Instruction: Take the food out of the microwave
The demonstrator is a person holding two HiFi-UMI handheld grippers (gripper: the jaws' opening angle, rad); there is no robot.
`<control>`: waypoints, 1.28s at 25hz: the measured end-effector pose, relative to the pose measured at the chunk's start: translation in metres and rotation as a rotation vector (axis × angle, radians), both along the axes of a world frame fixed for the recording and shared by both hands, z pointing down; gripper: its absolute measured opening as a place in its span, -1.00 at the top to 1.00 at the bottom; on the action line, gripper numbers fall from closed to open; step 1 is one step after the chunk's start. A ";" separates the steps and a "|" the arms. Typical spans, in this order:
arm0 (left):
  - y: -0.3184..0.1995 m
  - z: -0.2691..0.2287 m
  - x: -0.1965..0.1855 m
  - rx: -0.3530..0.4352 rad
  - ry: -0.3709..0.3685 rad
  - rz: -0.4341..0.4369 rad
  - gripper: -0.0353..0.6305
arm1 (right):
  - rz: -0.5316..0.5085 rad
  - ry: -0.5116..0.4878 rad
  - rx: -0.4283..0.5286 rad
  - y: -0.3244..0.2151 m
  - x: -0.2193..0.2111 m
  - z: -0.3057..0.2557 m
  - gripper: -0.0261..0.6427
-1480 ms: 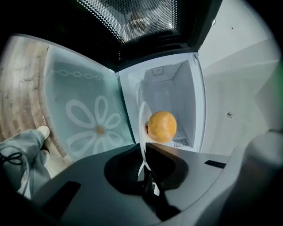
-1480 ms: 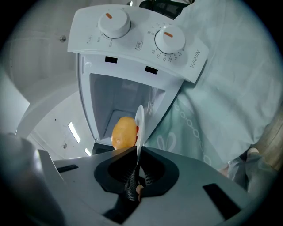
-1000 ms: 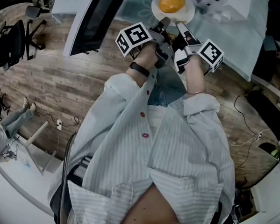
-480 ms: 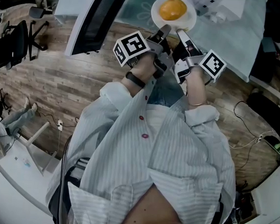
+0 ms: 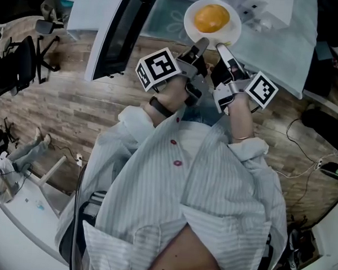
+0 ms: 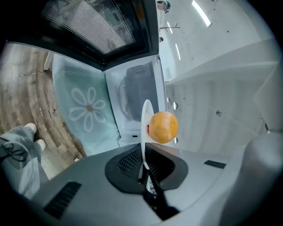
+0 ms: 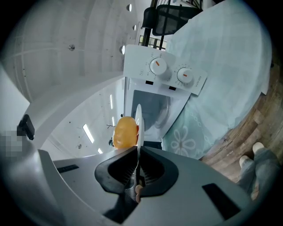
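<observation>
Head view: left gripper (image 5: 200, 44) and right gripper (image 5: 221, 48) clamp the plate (image 5: 192, 27) bearing orange food (image 5: 212, 18).

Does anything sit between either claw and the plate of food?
Nothing visible. The left claw and right claw are each shut on the near rim of the plate, the orange food resting on it, before the open microwave.

My pale striped shirt (image 5: 211, 196) with red buttons (image 5: 177, 162), sleeves (image 5: 137, 116) pushed up, black band (image 5: 157, 107) on my left wrist, thin bangle (image 5: 242, 139) on my right, blue jeans (image 5: 201, 108), left tool (image 5: 200, 44) and right tool (image 5: 221, 48) grey with black pads (image 6: 128, 165), each carrying a white cube (image 5: 158, 69) of black square markers
</observation>
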State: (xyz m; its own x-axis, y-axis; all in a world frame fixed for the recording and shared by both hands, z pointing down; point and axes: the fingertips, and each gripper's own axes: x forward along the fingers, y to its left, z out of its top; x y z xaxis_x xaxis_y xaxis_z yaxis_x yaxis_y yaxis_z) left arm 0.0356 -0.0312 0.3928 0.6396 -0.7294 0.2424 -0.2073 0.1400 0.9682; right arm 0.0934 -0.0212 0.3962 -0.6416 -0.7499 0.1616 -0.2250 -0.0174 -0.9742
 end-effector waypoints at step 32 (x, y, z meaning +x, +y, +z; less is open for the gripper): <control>-0.013 -0.052 0.005 0.090 0.067 0.048 0.83 | 0.035 -0.047 0.117 -0.012 0.004 -0.054 0.80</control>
